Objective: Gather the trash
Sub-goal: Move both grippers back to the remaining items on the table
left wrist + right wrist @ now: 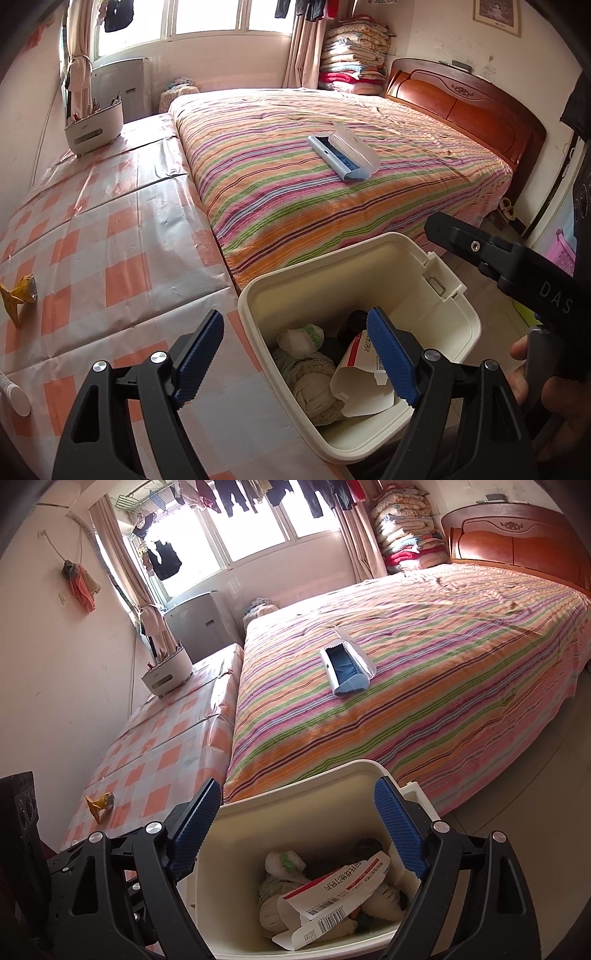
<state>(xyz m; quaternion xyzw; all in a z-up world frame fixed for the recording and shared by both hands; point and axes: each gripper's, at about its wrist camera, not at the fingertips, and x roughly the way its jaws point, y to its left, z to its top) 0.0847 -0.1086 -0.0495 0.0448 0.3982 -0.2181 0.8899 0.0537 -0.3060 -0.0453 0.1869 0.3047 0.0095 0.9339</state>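
Note:
A white trash bin stands at the corner of the striped bed. It holds a torn red-and-white carton, crumpled tissues and other scraps. My left gripper is open above the bin's near left rim, with nothing between its blue pads. In the right wrist view my right gripper is open over the bin, above the carton. Its black body, held by a hand, shows beside the bin. A crumpled yellow wrapper lies on the checked cloth to the left.
A white-and-blue brush case lies on the bed. A white desk caddy stands at the far end of the checked surface. A white tube lies at its near left edge. Wooden headboard and folded quilts at the back.

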